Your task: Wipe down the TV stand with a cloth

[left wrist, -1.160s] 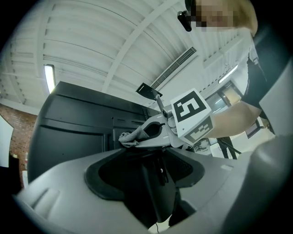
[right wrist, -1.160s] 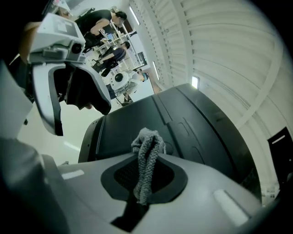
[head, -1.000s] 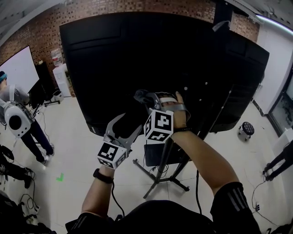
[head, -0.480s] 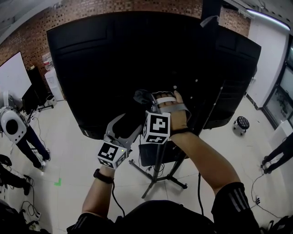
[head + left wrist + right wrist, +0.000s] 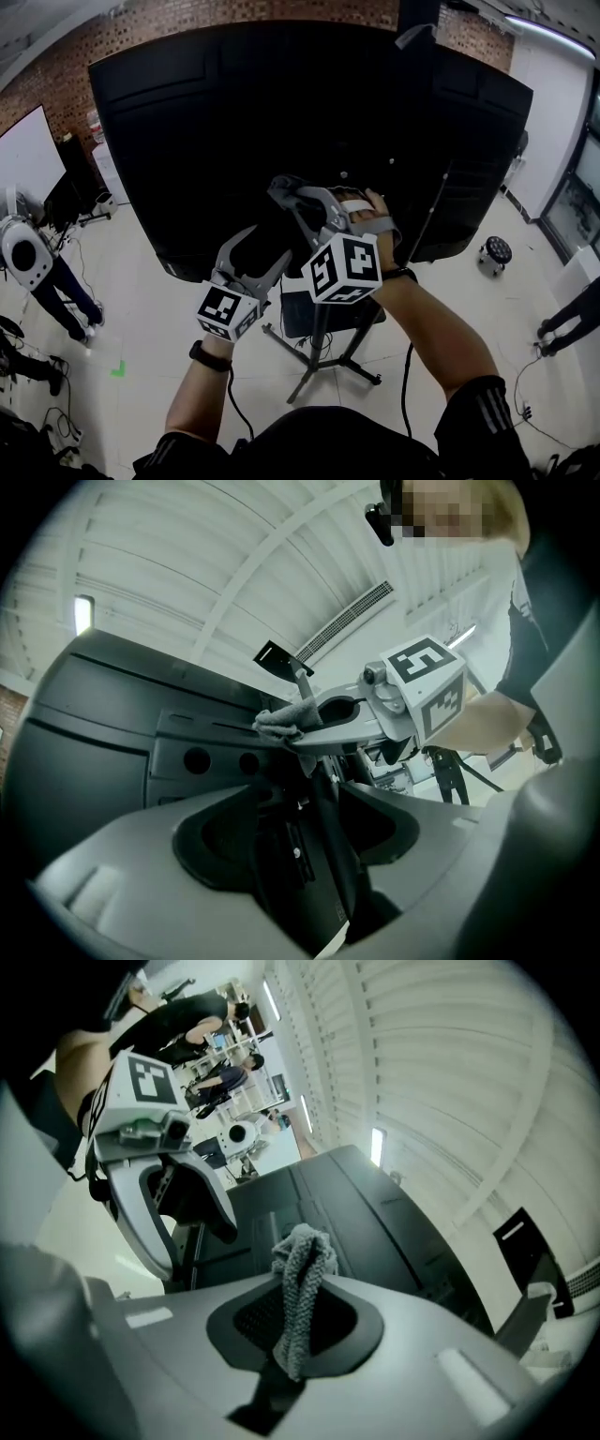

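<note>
Before a brick wall (image 5: 56, 66), black TV stand (image 5: 324, 345) rests on white floor (image 5: 150, 309).

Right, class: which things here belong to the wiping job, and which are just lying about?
Job: grey knitted cloth in the right gripper; black tripod TV stand; large black TV panel.
Lying about: small black round stool; white board; green floor mark.

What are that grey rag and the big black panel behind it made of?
The cloth looks like soft knitted or terry fabric, grey and matte: the right gripper view shows a looped, nubby weave and limp folds. The black panel looks like moulded plastic with a dull satin finish, judging by its pressed-in lines and round holes. Painted metal cannot be ruled out.
</note>
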{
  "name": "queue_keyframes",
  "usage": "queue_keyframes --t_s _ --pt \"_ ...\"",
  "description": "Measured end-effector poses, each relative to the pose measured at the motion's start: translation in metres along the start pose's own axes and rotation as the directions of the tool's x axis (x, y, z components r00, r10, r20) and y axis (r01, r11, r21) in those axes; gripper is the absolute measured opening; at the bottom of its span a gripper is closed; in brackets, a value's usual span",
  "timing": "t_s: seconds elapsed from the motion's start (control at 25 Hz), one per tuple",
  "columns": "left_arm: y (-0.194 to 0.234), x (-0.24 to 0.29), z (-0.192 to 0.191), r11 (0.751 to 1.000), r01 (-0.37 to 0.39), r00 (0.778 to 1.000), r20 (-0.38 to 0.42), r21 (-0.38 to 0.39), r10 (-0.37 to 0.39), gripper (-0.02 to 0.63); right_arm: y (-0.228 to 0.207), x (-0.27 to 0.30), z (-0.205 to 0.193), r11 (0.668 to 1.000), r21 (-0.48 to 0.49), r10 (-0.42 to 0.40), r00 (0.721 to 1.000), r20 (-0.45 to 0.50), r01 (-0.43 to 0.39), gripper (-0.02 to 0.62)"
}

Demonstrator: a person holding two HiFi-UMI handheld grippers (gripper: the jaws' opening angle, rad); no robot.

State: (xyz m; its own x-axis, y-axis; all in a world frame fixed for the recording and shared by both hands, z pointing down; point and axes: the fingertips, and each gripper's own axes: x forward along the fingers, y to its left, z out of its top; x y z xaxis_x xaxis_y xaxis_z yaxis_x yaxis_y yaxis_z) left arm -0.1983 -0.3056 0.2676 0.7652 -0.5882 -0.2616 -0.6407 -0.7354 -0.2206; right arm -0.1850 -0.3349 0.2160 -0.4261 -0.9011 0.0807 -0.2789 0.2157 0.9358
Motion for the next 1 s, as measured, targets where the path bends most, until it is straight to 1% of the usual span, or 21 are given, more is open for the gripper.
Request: queue_keyframes --t_s 0.12,0.2,0.32,0.4,0.52,0.68,0.84,1.0 --pt "-0.007 0.007 0.014 1.000 -0.003 1.000 0.019 0.017 0.003 0.291 -0.026 -0.024 0.002 0.997 0.059 -0.056 0.995 0.082 0.052 0.025" --pt "-0.013 0.012 0.025 0.999 -0.002 0.999 0.032 0.033 0.001 0.291 -0.045 -0.042 0.001 0.992 0.095 -0.089 0.989 0.121 0.078 0.025" --pt "-0.019 0.020 0.043 0.998 -0.008 0.998 0.055 0.059 0.005 0.291 -0.072 -0.060 -0.009 0.988 0.130 -0.108 0.981 0.159 0.087 0.026" --pt "-0.023 0.026 0.049 0.997 -0.015 0.998 0.061 0.073 0.011 0.291 -0.085 -0.065 -0.019 0.990 0.127 -0.090 0.979 0.184 0.067 0.026" --pt "-0.029 0.034 0.054 0.996 -0.026 0.999 0.048 0.089 0.021 0.291 -0.096 -0.060 -0.039 0.994 0.106 -0.038 0.978 0.206 0.016 0.029" --pt "-0.032 0.046 0.055 0.993 -0.047 0.998 0.046 0.110 0.042 0.291 -0.097 -0.050 -0.065 0.984 0.165 0.022 0.973 0.228 -0.061 0.031" --pt "-0.037 0.054 0.045 0.992 -0.066 0.998 0.018 0.105 0.065 0.291 -0.089 -0.050 -0.071 0.967 0.228 0.045 0.956 0.288 -0.115 0.032" --pt "-0.044 0.049 0.031 0.991 -0.094 0.995 -0.015 0.091 0.096 0.291 -0.058 -0.047 -0.083 0.963 0.215 0.096 0.951 0.295 -0.164 0.032"
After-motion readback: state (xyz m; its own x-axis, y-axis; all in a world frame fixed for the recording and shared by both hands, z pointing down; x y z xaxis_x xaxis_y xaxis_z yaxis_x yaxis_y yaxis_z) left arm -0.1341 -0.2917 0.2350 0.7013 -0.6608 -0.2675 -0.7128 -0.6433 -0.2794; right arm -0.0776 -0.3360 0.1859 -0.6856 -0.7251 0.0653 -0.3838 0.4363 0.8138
